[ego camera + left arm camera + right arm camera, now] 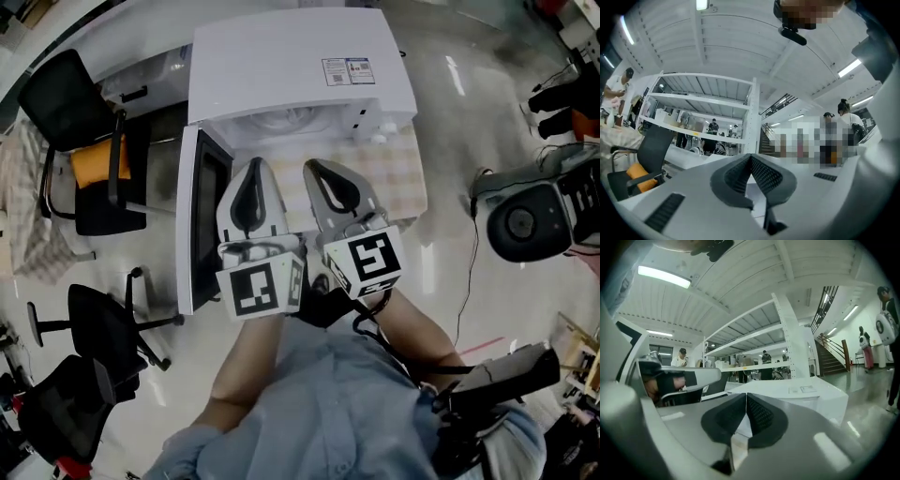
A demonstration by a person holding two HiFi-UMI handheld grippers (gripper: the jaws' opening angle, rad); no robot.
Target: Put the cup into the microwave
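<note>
In the head view the white microwave (pixel 281 66) stands on a table with a checked cloth (pixel 401 173), its door (pixel 202 220) swung open to the left. A pale round shape (pixel 281 120) shows in the cavity's mouth; I cannot tell whether it is the cup. Both grippers are held high and level in front of the opening, side by side. My left gripper (pixel 255 171) (pixel 751 158) is shut with nothing between its pads. My right gripper (pixel 315 171) (pixel 746 395) is shut and empty too. In the right gripper view the microwave's top (pixel 801 394) lies just beyond the jaws.
A black chair with an orange cushion (pixel 84 150) stands left of the table, with two more black chairs (pixel 103 328) nearer me. A grey round machine (pixel 525 220) sits on the floor to the right. White shelving (pixel 703 98) and several people fill the room behind.
</note>
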